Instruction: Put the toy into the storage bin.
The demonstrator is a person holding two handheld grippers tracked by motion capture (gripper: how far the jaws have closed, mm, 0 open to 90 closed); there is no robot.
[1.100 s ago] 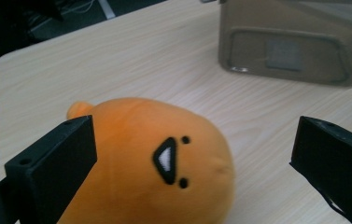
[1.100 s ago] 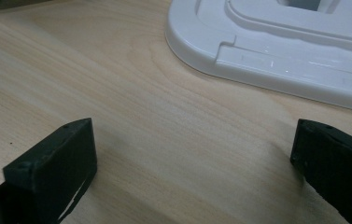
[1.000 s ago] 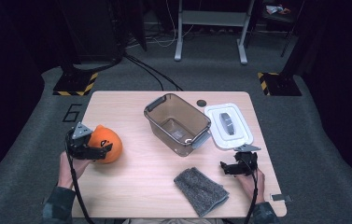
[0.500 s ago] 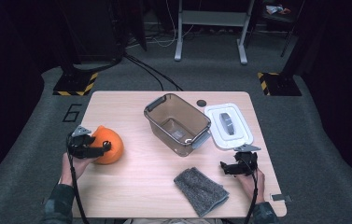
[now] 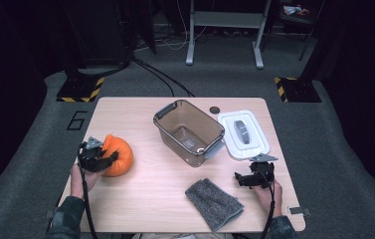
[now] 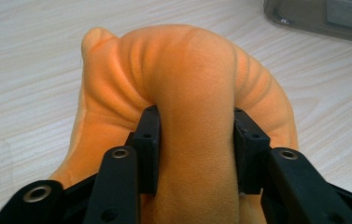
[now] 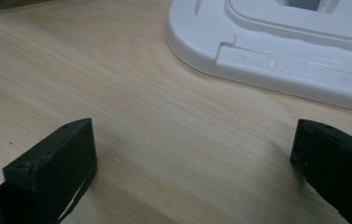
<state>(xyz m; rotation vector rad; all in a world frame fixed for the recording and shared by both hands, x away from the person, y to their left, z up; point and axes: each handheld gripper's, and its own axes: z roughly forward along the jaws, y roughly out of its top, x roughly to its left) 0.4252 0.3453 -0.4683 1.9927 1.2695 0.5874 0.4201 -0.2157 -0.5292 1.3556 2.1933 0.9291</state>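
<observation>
Now your left gripper [image 6: 196, 140] has just closed on the orange plush pumpkin [image 5: 118, 155] at the table's [image 5: 145, 199] left edge, pinching a fold, probably firmly enough to lift. Your right gripper [image 7: 192, 163] rests wide open beside the white lid [image 7: 276, 42].

A light wooden table [image 5: 175, 199] stands on grey carpet [image 5: 334, 149] in a dark room. Behind it are black-and-yellow striped bases [image 5: 78, 93], floor cables [image 5: 160, 74] and white frame legs [image 5: 225, 35].
</observation>
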